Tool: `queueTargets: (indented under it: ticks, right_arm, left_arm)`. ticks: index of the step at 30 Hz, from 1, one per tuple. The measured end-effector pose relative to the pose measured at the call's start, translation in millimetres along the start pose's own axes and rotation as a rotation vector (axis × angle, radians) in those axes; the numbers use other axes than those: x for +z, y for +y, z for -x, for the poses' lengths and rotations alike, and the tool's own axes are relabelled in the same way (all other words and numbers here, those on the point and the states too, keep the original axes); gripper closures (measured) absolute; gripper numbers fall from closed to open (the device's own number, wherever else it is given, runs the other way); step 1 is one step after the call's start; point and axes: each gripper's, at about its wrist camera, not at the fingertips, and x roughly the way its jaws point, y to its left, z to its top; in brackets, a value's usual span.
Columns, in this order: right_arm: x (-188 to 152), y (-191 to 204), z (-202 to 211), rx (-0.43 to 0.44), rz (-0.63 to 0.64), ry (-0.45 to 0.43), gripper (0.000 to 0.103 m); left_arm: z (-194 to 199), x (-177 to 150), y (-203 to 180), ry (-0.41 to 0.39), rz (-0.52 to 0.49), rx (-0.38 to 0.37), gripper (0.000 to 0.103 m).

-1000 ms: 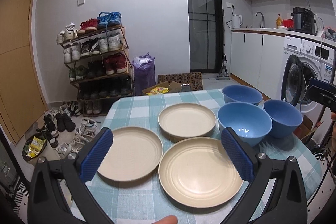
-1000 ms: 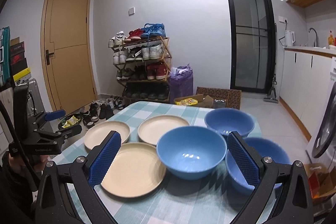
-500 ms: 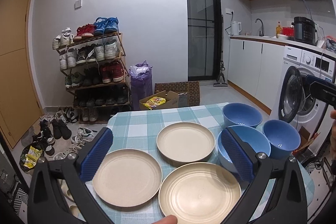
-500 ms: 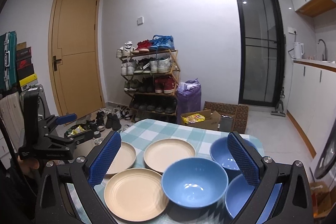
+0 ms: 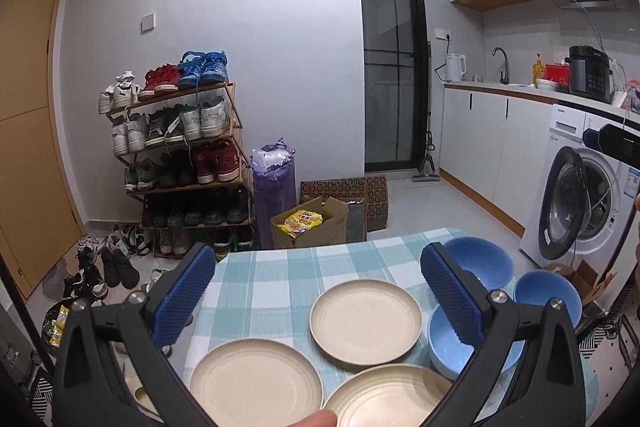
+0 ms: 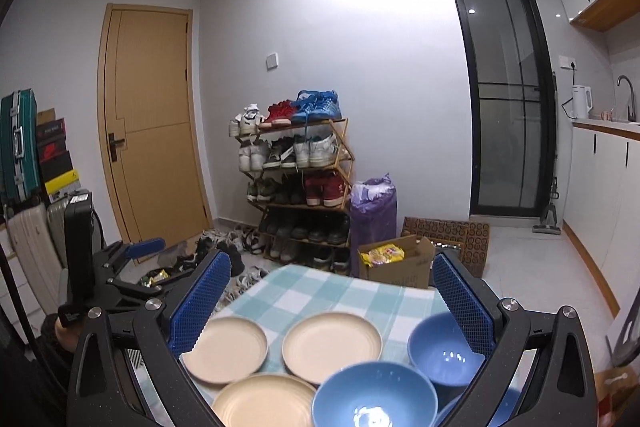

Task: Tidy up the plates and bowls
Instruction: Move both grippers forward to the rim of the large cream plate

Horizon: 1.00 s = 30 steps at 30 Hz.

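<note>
Below left gripper (image 5: 316,299) jaws, plates (image 5: 366,320), bowls (image 5: 480,263)

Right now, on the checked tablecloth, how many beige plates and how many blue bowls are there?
Beige plates: 3
Blue bowls: 3
Total: 6

Three beige plates (image 5: 365,321); three blue bowls (image 5: 478,262); one checked table (image 5: 280,279).

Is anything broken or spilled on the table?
No. The three beige plates and three blue bowls sit upright and whole on the checked tablecloth, with no spill. None are stacked yet.
</note>
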Motion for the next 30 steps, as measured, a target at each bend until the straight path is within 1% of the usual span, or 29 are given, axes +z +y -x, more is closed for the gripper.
queueTargets:
  ticks: [3,7,14,22,30]
  right_arm:
    - [15.0,-6.7,-14.7,0.010,-0.006,0.020,0.000]
    - [20.8,-14.0,-38.0,0.011,0.004,0.067,0.000]
    - [6.0,-29.5,-83.0,0.017,0.005,0.171,0.000]
    - [-15.1,-50.2,-127.9,0.005,-0.002,0.275,0.000]
    - [-33.9,-61.4,-167.7,-0.003,0.009,0.373,0.000]
  left_arm:
    - [-11.2,5.8,-1.5,0.012,-0.001,-0.006,0.000]
    - [-27.9,6.7,-4.7,0.038,-0.003,-0.008,0.000]
    - [-56.1,-0.4,-11.7,0.098,-0.006,-0.010,0.000]
    - [-91.0,-6.6,-7.3,0.167,0.019,-0.017,0.000]
    - [-118.7,-17.9,-0.5,0.207,0.037,0.004,0.000]
